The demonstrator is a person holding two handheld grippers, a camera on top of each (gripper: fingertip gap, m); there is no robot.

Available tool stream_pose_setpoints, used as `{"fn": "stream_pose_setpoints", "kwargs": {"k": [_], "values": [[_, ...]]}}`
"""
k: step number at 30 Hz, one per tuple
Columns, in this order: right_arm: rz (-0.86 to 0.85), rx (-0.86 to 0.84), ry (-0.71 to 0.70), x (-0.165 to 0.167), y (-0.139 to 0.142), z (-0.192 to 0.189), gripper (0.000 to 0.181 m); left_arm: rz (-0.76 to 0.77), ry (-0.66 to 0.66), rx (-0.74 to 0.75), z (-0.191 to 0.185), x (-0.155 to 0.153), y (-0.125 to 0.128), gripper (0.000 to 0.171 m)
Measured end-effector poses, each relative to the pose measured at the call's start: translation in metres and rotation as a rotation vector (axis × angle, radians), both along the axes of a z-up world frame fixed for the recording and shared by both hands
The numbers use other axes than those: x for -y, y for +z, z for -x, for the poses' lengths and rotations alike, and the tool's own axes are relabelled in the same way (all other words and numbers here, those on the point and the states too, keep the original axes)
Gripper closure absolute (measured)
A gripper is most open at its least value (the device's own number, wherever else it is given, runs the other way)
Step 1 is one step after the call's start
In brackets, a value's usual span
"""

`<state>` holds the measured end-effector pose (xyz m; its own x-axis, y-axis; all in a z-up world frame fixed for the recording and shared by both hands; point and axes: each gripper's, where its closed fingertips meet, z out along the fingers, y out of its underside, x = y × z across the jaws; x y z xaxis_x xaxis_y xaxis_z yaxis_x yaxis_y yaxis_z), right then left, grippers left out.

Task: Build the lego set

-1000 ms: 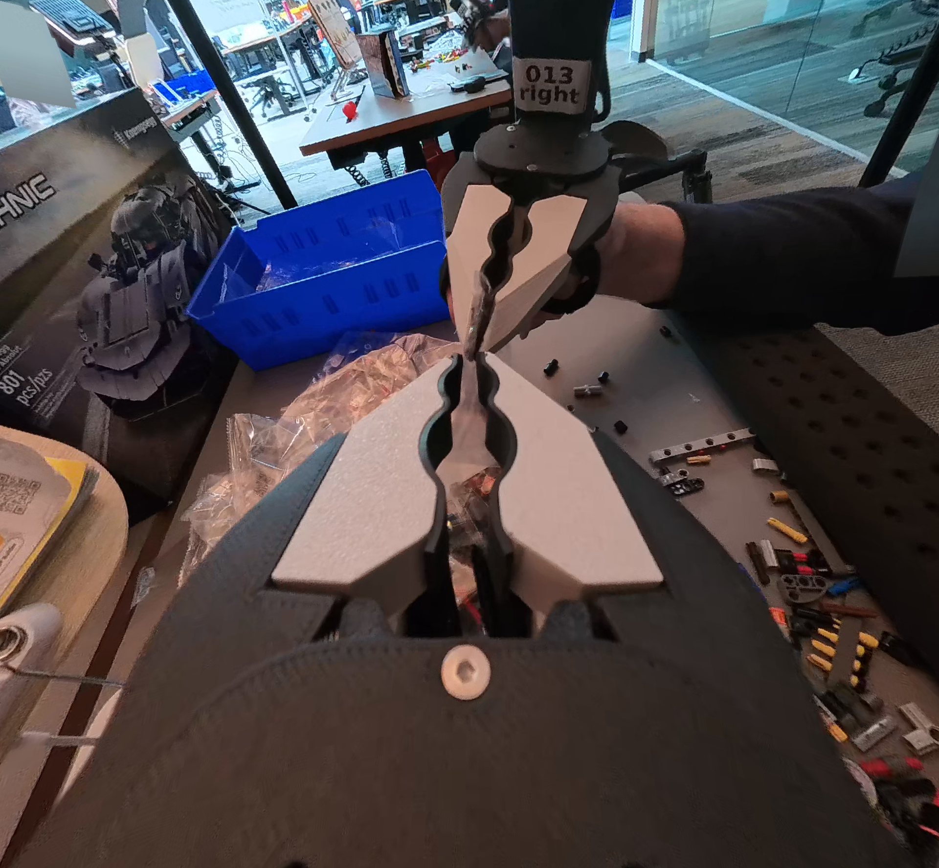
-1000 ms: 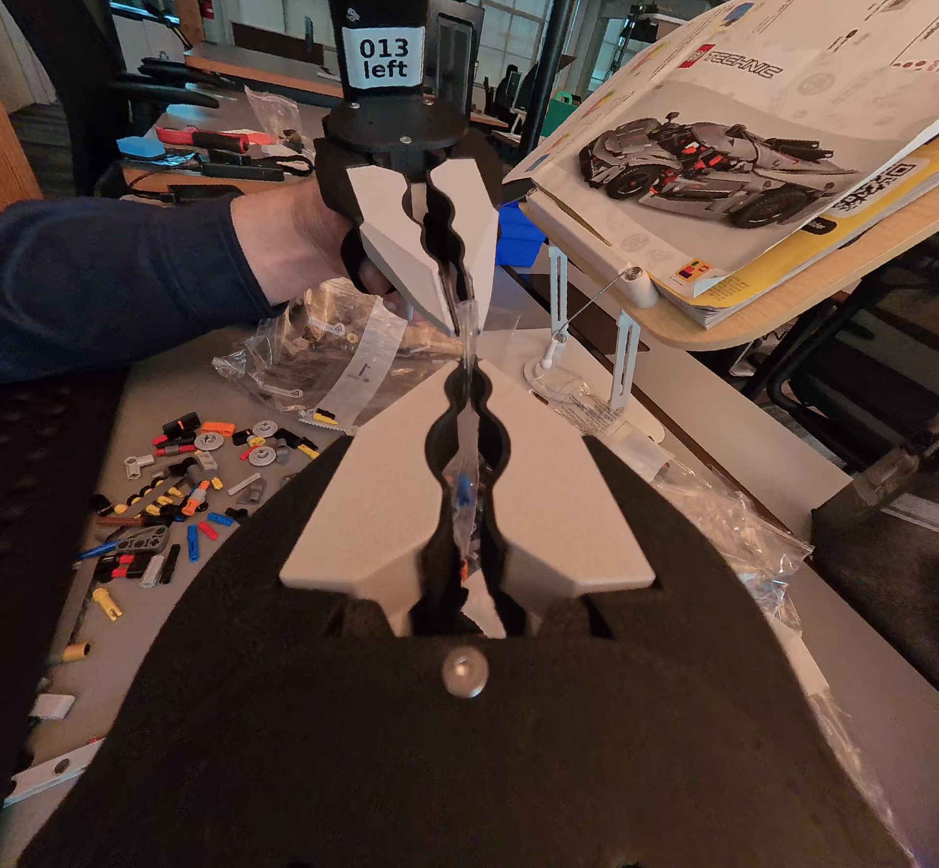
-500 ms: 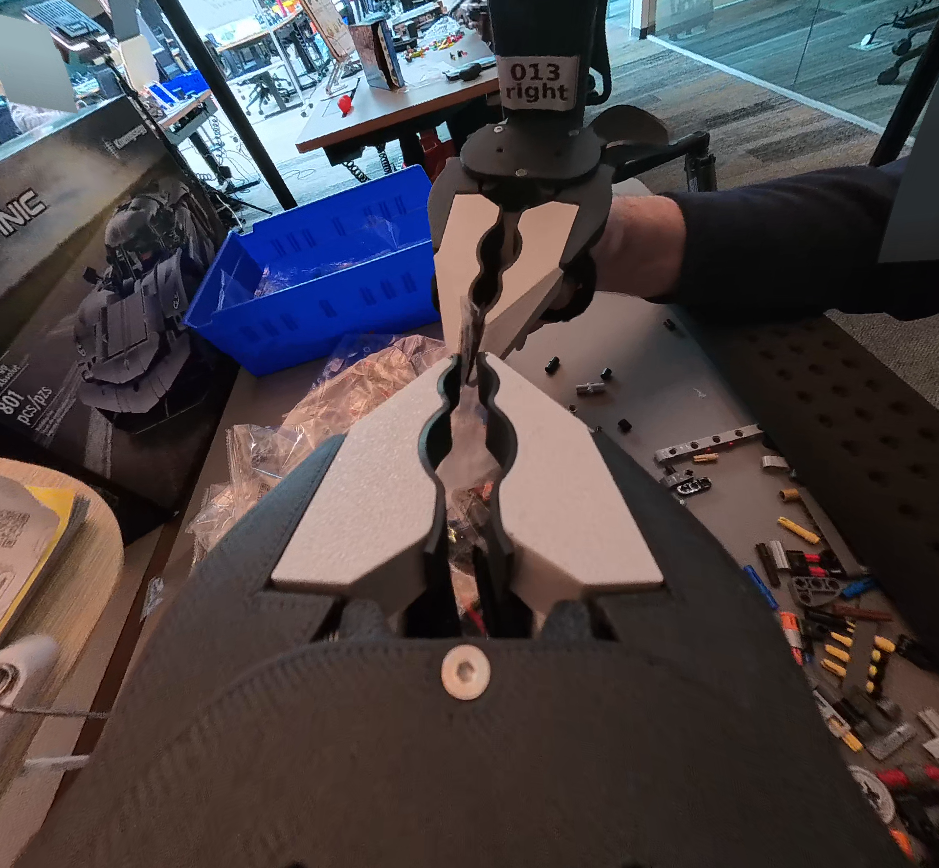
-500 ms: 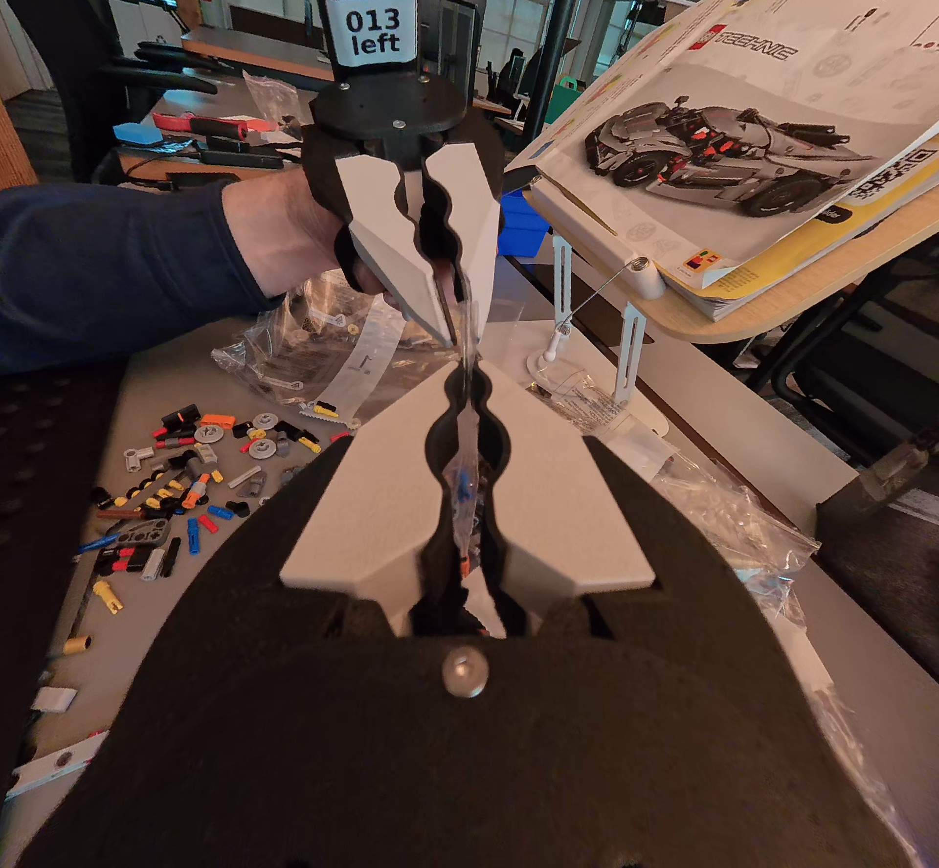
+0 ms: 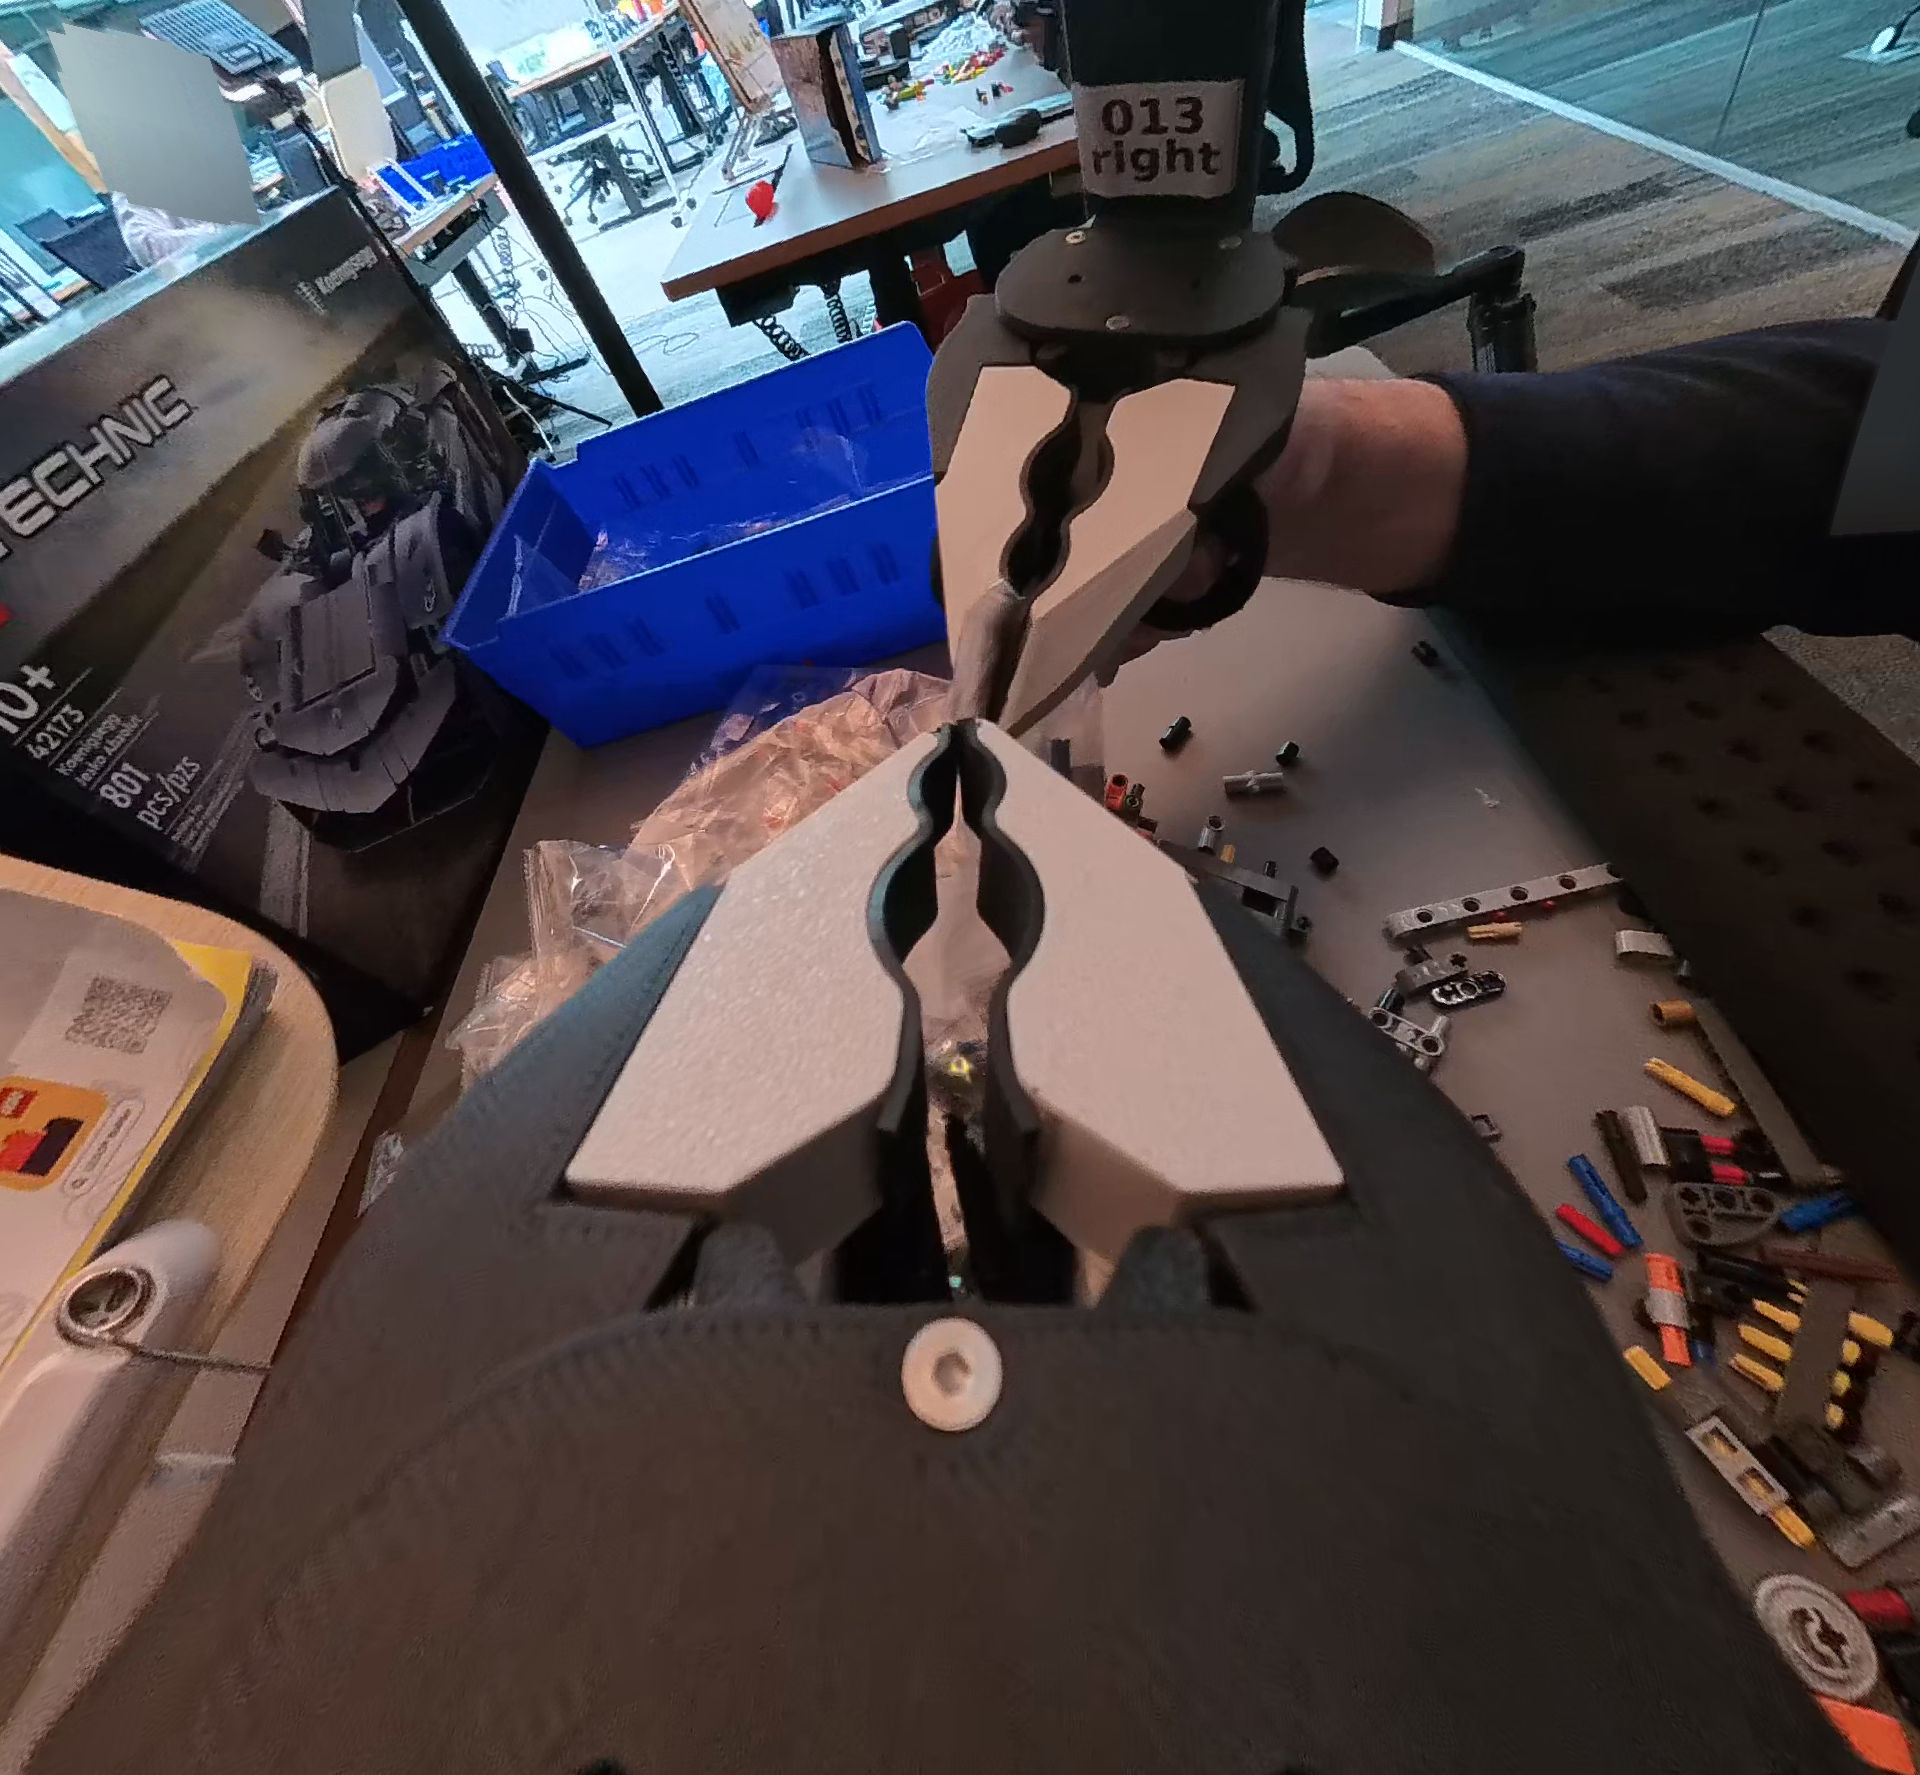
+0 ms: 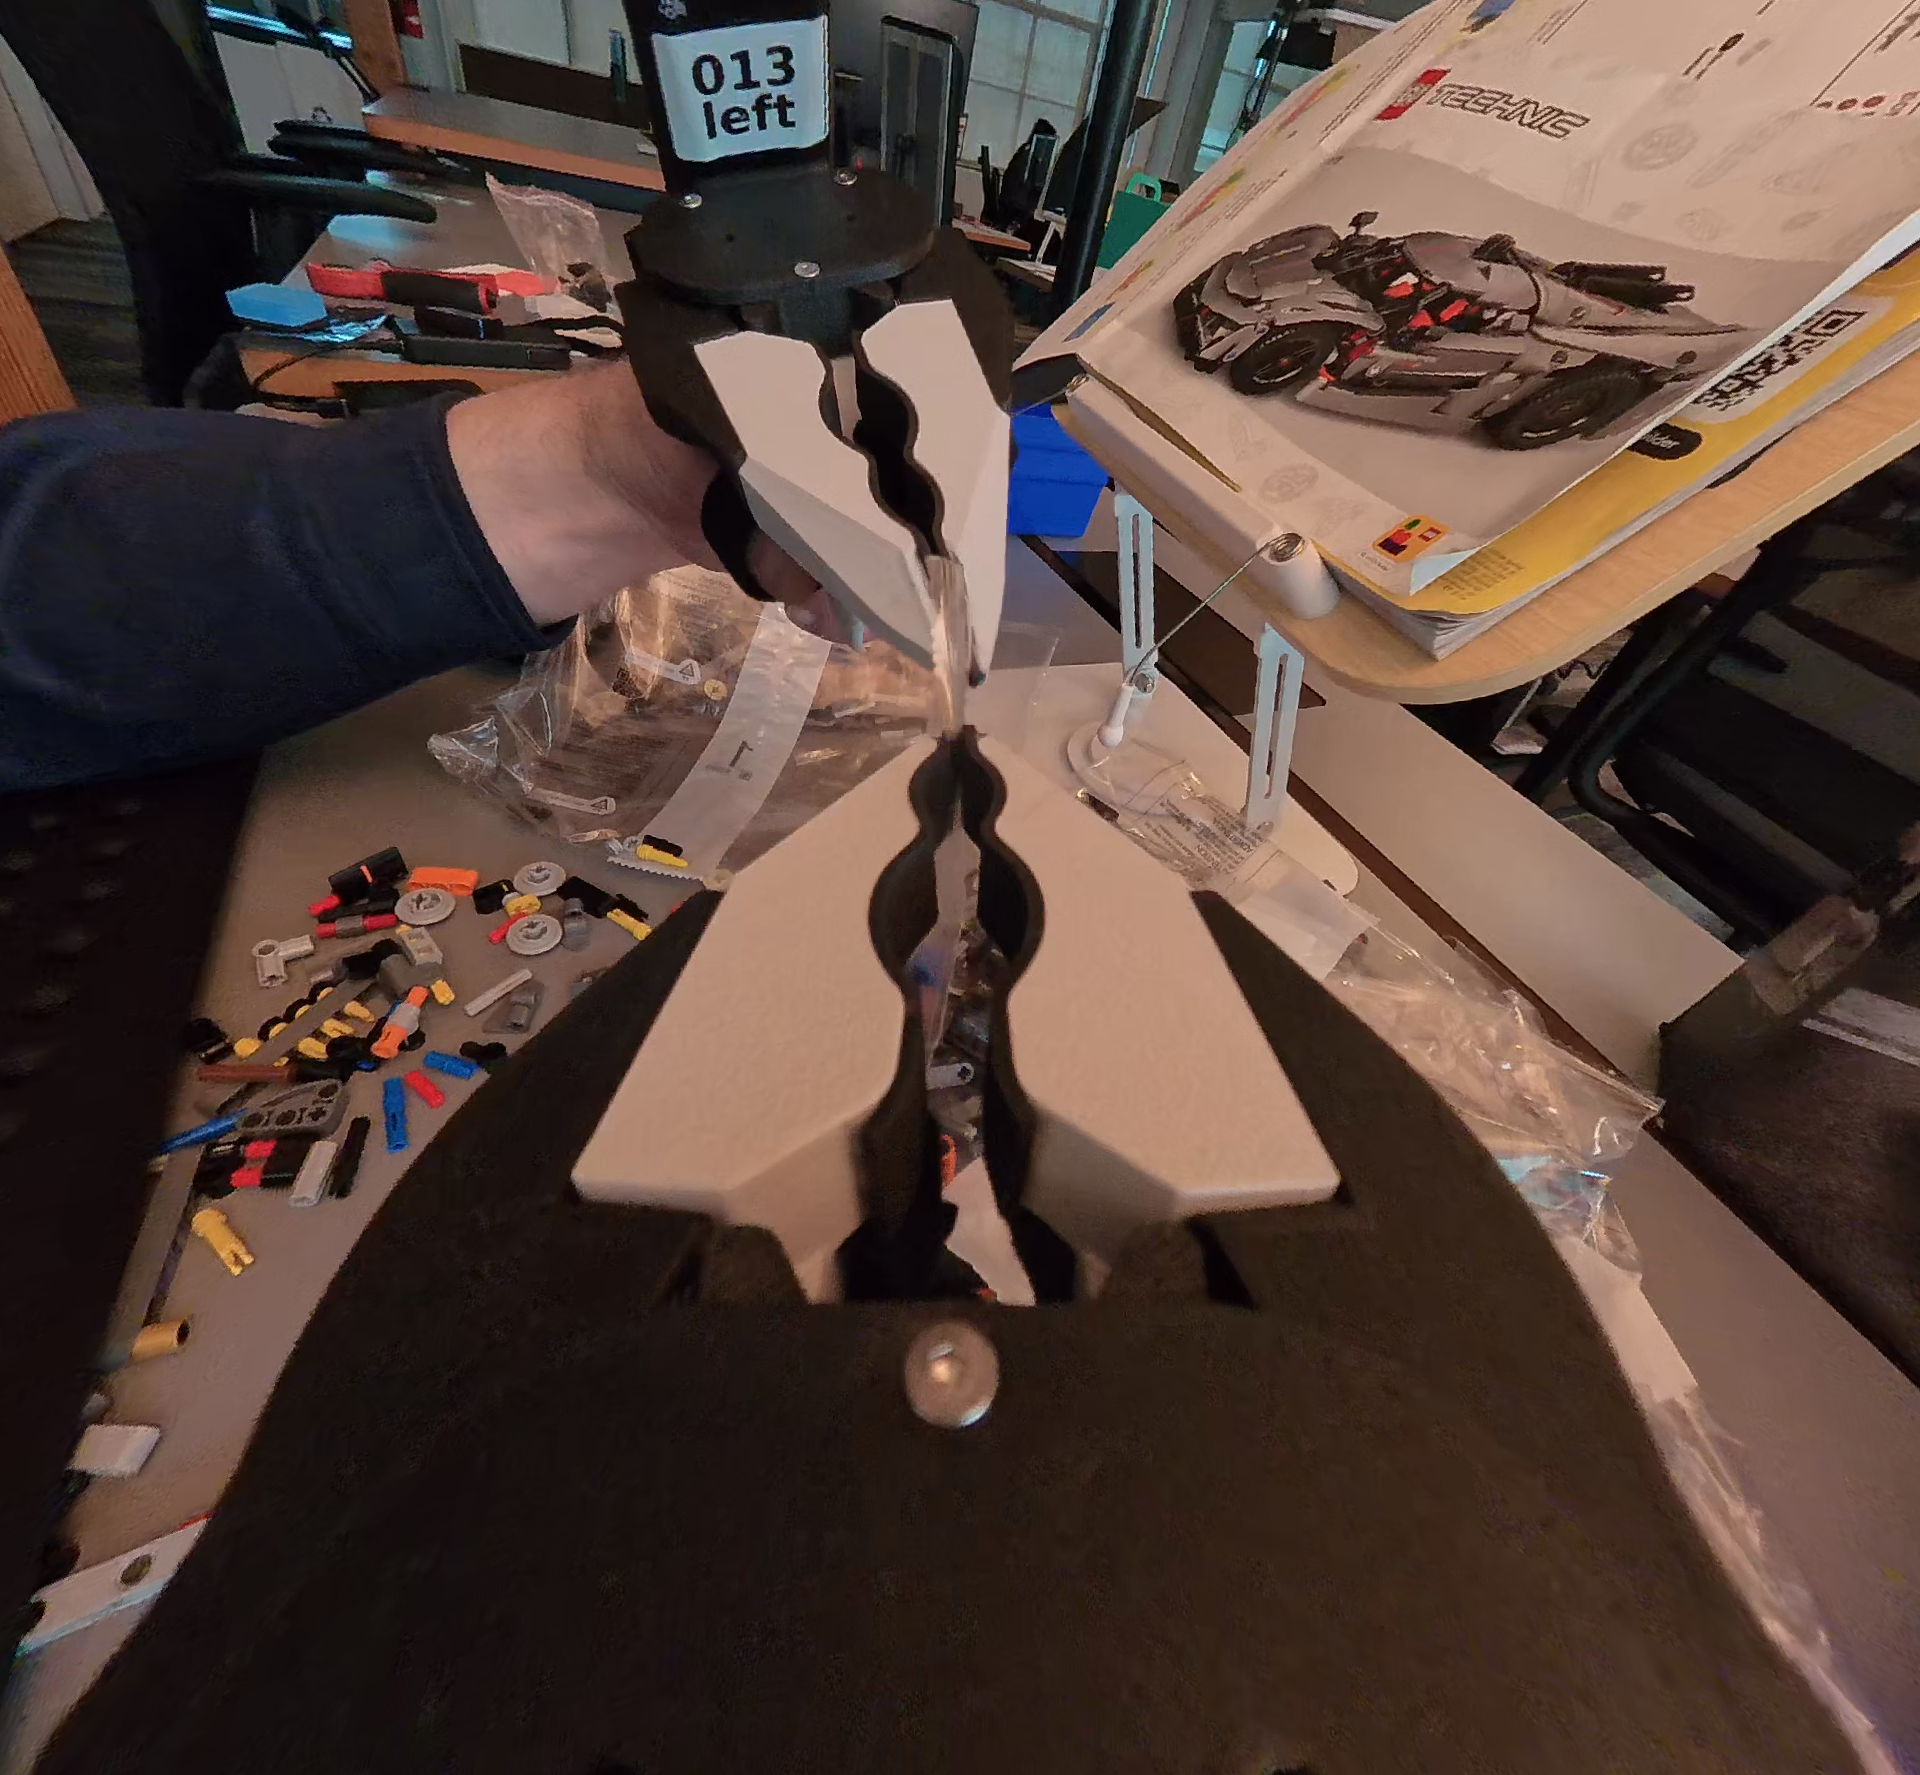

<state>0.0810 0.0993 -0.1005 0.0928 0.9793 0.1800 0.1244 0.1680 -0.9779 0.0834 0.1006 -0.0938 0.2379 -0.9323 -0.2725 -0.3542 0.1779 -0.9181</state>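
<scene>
A clear plastic bag of small lego parts [image 6: 948, 904] hangs pinched between both grippers above the grey table [image 5: 1382, 811]. My left gripper [image 5: 961, 738] is shut on one side of the bag [image 5: 951, 967]. My right gripper [image 6: 961, 743] is shut on the other side. The two grippers meet almost tip to tip: the right one [image 5: 987, 686] comes down from above in the left wrist view, the left one [image 6: 951, 655] in the right wrist view. Loose lego pieces [image 5: 1714, 1237] lie spread on the table, and also show in the right wrist view [image 6: 364, 998].
More clear parts bags [image 5: 769, 811] [image 6: 665, 728] lie under the grippers. A blue bin [image 5: 707, 562] and the set's dark box [image 5: 208, 582] stand behind. An instruction booklet [image 6: 1455, 323] rests on a tilted wooden stand [image 6: 1558, 645]. A grey beam [image 5: 1496, 899] lies at the right. Both grippers' tips are close together, under 4 cm apart.
Both grippers stay shut on the bag and have shifted only slightly together. A few more small pieces now show on the table just right of my left gripper's tip.
</scene>
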Motion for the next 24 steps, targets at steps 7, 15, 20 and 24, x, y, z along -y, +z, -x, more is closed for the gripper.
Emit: {"fn": "stream_pose_setpoints", "kwargs": {"k": [7, 15, 20, 24], "values": [[0.008, -0.003, 0.008, 0.0008, 0.0008, -0.0011, 0.181, 0.017, -0.01, 0.027, 0.0019, 0.0002, 0.0011, 0.171], [0.019, -0.035, 0.014, 0.0007, 0.0061, -0.0038, 0.181, 0.087, -0.037, 0.041, 0.0036, 0.0039, -0.0034, 0.168], [0.024, -0.04, 0.012, -0.0001, 0.0069, -0.0046, 0.181, 0.079, -0.031, 0.033, 0.0043, 0.0024, -0.0049, 0.171], [0.022, -0.025, 0.011, 0.0002, 0.004, -0.0031, 0.181, 0.073, -0.034, 0.029, 0.0023, 0.0029, -0.005, 0.171]]}}
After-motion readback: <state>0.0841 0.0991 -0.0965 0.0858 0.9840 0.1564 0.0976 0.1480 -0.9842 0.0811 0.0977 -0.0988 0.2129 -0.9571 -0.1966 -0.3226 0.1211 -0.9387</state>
